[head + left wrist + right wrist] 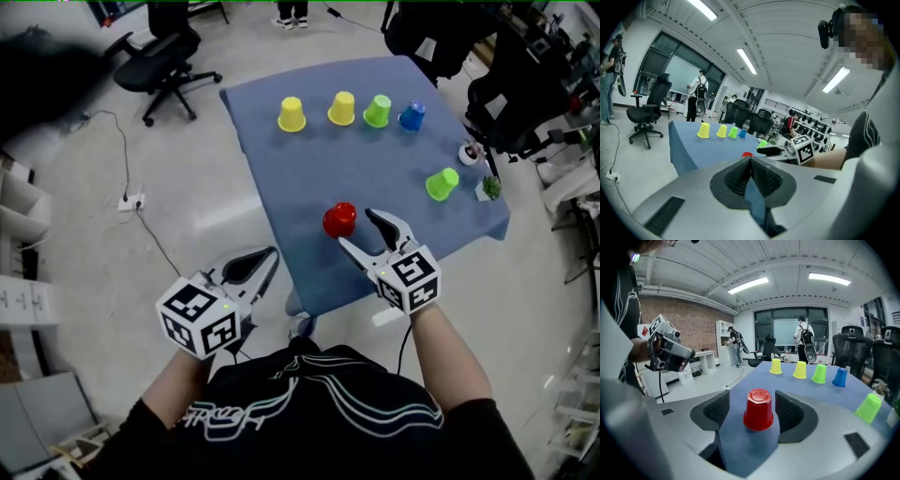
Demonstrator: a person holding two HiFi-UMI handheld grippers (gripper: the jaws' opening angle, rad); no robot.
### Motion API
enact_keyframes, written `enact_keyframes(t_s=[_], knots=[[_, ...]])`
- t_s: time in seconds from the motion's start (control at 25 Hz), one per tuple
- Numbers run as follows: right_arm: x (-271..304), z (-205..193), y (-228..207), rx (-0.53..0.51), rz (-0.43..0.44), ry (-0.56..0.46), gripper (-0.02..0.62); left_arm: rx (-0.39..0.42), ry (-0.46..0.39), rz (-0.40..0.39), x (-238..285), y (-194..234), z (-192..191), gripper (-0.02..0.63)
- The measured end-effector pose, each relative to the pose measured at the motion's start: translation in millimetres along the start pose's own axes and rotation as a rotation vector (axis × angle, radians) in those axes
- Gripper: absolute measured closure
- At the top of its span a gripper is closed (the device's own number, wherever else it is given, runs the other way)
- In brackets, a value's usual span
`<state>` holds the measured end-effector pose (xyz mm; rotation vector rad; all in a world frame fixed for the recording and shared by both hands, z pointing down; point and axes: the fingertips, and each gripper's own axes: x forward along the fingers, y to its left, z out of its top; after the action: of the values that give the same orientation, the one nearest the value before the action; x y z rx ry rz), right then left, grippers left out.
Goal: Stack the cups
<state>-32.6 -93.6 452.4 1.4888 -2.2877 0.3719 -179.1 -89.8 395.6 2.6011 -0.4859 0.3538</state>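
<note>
The right gripper has its jaws open around the inverted red cup (the head view shows it merely beside them). The left gripper has its jaws closed, empty.

Head view looks steeply down; both gripper views, low, share the red cup.

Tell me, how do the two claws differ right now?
The left claw is shut and empty; the right claw is open, with the red cup standing between its jaws, untouched. The left hangs beside the table, the right over it. Both share the same two-jaw build.
</note>
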Motion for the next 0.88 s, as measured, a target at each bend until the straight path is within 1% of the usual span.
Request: enact_keyframes(t_s=[0.16,0.32,0.64,0.8,0.88], knots=[[22,-16,-10,0.004,-0.020,0.048,0.293,-0.014,0.018,0.007,3,15,-8,0.581],[37,-23,-16,0.023,-0.027,0.069,0.293,-0.029,0.024,0.018,7,30,-10,0.581],[51,-22,-18,0.022,-0.022,0.067,0.297,-0.045,0.023,0.040,12,52,-10,0.581],[55,-24,-20,0.015,-0.022,0.077,0.328,-0.051,0.029,0.042,16,57,-9,0.581],[56,-24,-20,0.016,-0.020,0.075,0.333,-0.051,0.031,0.042,17,58,-9,0.581]])
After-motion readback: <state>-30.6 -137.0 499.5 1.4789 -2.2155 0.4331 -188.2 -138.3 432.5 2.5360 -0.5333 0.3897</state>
